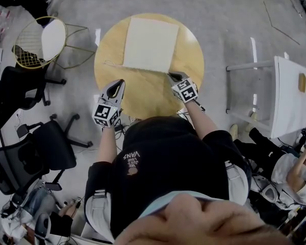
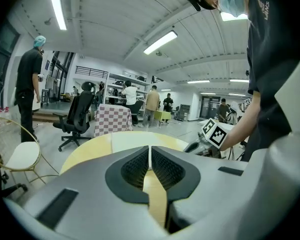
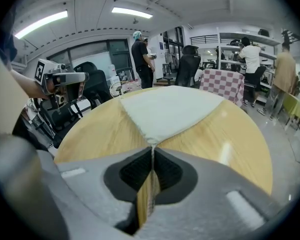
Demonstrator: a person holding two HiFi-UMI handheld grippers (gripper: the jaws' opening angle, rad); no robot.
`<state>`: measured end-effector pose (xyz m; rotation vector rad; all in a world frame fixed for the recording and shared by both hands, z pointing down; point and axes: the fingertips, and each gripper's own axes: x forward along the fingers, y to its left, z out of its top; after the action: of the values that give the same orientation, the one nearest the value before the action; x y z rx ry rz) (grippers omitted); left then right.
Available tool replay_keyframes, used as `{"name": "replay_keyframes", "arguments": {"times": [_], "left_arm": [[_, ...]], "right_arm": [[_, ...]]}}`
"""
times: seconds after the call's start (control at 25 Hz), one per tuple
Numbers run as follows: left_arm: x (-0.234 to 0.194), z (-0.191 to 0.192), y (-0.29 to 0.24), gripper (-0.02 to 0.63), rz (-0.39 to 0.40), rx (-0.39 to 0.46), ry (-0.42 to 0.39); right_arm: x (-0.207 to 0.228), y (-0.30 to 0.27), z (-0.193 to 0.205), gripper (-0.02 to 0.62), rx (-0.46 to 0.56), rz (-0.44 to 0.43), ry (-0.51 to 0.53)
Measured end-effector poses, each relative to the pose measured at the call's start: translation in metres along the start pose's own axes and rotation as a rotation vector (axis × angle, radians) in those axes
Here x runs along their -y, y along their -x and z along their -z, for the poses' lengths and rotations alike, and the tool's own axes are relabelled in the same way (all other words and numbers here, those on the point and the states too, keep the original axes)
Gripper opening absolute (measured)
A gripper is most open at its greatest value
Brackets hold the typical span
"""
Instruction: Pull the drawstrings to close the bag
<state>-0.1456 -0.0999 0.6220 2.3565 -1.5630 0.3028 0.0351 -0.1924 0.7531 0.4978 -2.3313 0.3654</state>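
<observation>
A cream bag (image 1: 149, 42) is seen lying flat on the round wooden surface (image 1: 143, 96), on the half away from the person. The right claw (image 1: 172, 76) is set at the bag's near right corner. In the right gripper view this claw (image 3: 153, 151) is seen closed, its pads pinched on a thin white drawstring (image 3: 152, 144) that runs out of the bag's corner (image 3: 170, 109). In the head view that drawstring is too fine to be made out, and the corner itself is covered by the claw's tips.

The left claw (image 1: 119, 83) is held off the bag's near left corner, apart from the fabric. In the left gripper view its jaws (image 2: 150, 150) are shown together with nothing between them. Only a pale strip of the bag (image 2: 140, 140) is seen above the claw body, and the rest is hidden behind it.

A second drawstring (image 1: 113, 64) is seen as a faint line trailing on the surface from the bag's left near corner. Whether the bag's mouth is gathered cannot be told.
</observation>
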Motion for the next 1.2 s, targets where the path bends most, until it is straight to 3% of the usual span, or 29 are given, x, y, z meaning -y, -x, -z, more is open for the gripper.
{"name": "replay_keyframes", "arguments": {"times": [0.28, 0.44, 0.92, 1.08, 1.2], "left_arm": [[-0.005, 0.028, -0.027, 0.014, 0.036, -0.098, -0.027], [-0.021, 0.041, -0.043, 0.107, 0.040, -0.161, -0.052], [-0.046, 0.069, -0.071, 0.110, 0.123, -0.332, -0.200], [-0.051, 0.076, -0.076, 0.110, 0.152, -0.377, -0.301], [-0.053, 0.092, -0.076, 0.110, 0.185, -0.436, -0.295]], "right_arm": [[0.009, 0.008, 0.008, 0.008, -0.006, 0.008, -0.012], [0.014, 0.008, 0.008, 0.008, -0.018, 0.009, -0.011], [0.023, 0.013, 0.005, 0.008, -0.048, 0.001, -0.011], [0.026, 0.012, 0.009, 0.008, -0.057, 0.010, -0.004], [0.023, 0.011, 0.006, 0.008, -0.054, 0.011, -0.008]]}}
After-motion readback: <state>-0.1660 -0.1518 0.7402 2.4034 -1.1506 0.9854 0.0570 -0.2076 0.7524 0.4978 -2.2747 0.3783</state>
